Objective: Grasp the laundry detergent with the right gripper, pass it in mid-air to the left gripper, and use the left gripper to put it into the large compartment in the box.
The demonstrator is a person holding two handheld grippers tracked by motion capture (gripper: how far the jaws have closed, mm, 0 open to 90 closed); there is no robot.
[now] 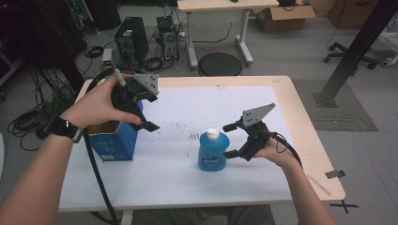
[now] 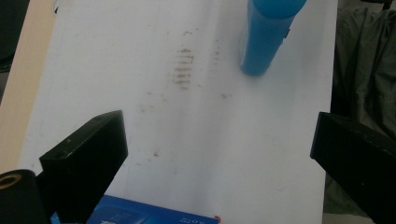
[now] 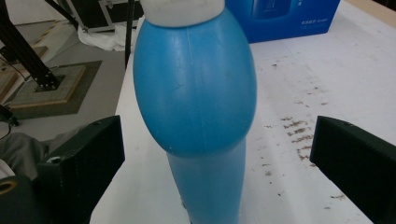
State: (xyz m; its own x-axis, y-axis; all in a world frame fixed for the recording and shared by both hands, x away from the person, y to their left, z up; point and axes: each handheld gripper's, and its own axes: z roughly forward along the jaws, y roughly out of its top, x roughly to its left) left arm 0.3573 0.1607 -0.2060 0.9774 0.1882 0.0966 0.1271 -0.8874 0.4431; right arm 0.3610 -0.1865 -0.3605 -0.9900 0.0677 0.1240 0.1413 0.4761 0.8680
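A blue plastic bottle (image 1: 212,152) with a white cap stands upright near the middle of the white table sheet (image 1: 187,178). My right gripper (image 1: 230,140) is open just to its right, jaws aimed at the bottle. In the right gripper view the bottle (image 3: 198,107) rises between the two black jaws without touching them. An open blue cardboard box (image 1: 114,140) stands at the left. My left gripper (image 1: 149,112) hovers open above the box's right edge. In the left gripper view the box's rim (image 2: 140,215) lies at the bottom and the bottle (image 2: 266,37) stands farther off.
The white sheet carries dark smudges (image 1: 193,136) left of the bottle. Beyond the table are a computer tower (image 1: 133,40), cable tangles, a round stool (image 1: 219,64) and a second desk. A black frame post (image 1: 352,51) stands at the right.
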